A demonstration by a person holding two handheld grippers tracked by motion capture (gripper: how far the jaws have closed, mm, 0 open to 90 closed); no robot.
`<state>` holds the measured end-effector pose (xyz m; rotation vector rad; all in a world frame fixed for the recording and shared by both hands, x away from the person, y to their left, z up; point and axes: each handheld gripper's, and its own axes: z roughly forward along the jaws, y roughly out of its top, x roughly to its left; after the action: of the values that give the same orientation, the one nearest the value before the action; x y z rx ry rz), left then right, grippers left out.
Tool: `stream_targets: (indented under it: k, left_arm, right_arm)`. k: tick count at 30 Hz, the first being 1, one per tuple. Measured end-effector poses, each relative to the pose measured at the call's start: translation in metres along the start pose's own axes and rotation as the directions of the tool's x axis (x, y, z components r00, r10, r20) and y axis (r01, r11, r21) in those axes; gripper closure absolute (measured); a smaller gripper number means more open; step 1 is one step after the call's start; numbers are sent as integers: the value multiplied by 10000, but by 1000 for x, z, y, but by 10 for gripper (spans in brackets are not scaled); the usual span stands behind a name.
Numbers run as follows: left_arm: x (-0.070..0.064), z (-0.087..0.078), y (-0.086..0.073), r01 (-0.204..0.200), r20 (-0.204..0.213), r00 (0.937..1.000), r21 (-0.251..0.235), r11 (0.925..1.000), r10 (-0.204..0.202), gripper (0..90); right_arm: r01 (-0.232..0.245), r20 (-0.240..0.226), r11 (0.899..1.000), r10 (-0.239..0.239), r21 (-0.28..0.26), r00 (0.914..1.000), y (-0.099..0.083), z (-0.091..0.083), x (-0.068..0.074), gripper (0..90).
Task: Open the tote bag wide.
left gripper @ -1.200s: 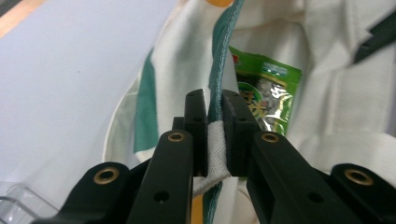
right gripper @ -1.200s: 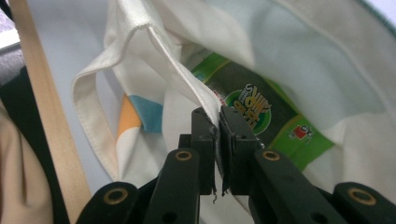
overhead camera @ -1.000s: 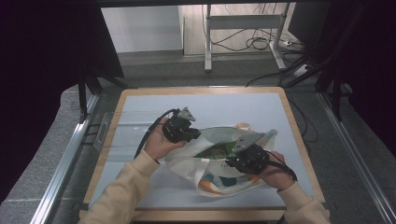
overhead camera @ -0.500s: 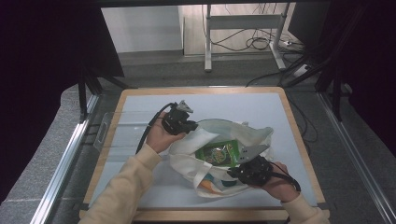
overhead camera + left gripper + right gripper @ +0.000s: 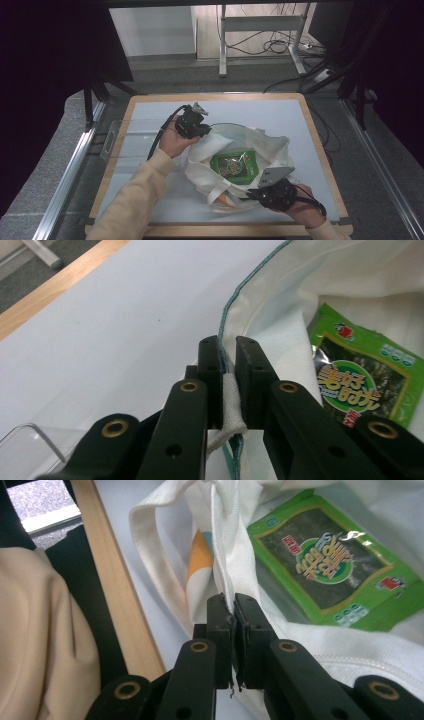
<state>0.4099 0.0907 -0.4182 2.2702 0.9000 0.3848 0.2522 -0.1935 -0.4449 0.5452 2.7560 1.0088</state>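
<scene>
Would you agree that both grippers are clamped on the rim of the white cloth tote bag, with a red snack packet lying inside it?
Not quite: the snack packet is green, not red, as the high view shows. The rest holds: the left gripper and the right gripper each pinch the rim of the white cloth tote bag.

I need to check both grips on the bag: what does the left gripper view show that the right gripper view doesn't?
Left gripper view: the left gripper clamps the white cloth tote bag at its green-stitched rim; a clear plastic tray sits nearby. Right gripper view: the right gripper pinches a fold of white cloth, beside an orange print, a cream sleeve and the table's wooden edge. Both: the green seaweed snack packet inside.
</scene>
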Motion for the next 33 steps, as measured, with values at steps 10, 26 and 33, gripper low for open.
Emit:
stream_targets:
  k: [10,26,33]
  left_arm:
    - [14,12,0,372,-155,9992,225,9991,-369,829]
    - [10,6,-1,322,144,9994,49,9995,-322,820]
    - [2,-13,-5,117,454,9989,-482,9988,-95,696]
  right_arm:
    - [-71,-96,9996,74,288,9999,-13,5,8,848]
    - [-116,-88,9991,120,409,9999,-14,8,8,836]
    - [-148,-76,9998,149,121,9999,-13,4,7,766]
